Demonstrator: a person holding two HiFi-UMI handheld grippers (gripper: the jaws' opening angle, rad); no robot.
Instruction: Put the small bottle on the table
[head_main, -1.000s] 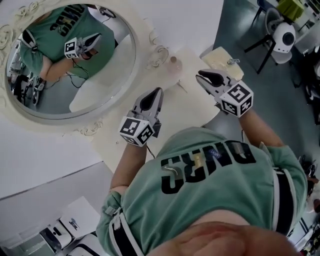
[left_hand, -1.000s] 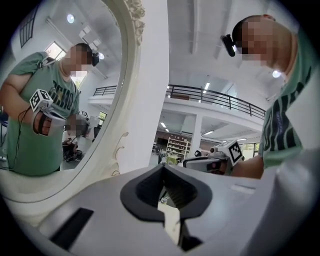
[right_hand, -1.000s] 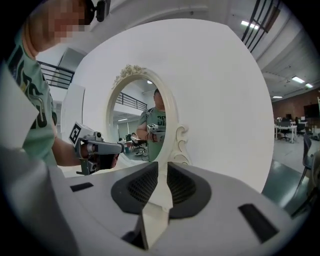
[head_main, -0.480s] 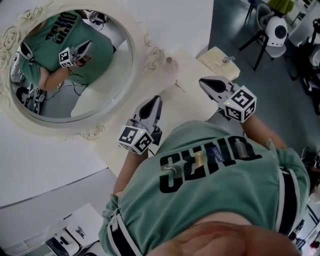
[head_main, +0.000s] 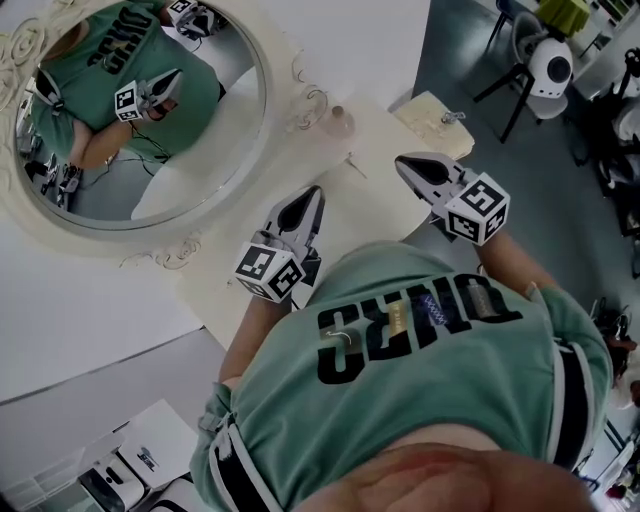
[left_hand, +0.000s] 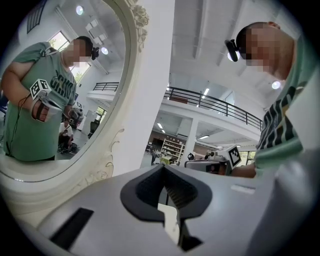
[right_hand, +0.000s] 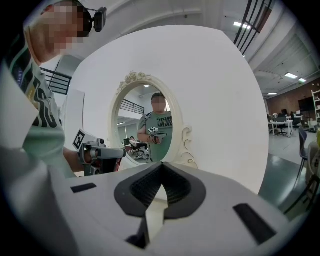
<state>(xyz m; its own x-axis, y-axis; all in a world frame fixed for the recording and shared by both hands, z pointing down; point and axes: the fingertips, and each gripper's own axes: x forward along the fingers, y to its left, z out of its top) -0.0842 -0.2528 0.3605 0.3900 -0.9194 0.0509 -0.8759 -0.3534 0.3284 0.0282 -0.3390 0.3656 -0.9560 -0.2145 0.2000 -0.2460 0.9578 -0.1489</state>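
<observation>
Small bottle (head_main: 341, 121) at rest on the bench (head_main: 385, 195), close by the mirror frame (head_main: 312, 103).

Looks pale, perhaps clear or faintly pink glass, with a rounded body narrowing to a small top; too small and soft in the head view for finer detail. Appears upright, base down on the cream-white bench top. Sits toward the far edge of the bench, just beside the scrolled lower-right curl of the mirror frame, whether touching it or not cannot be told. Shows only in the head view, in neither gripper view.
</observation>
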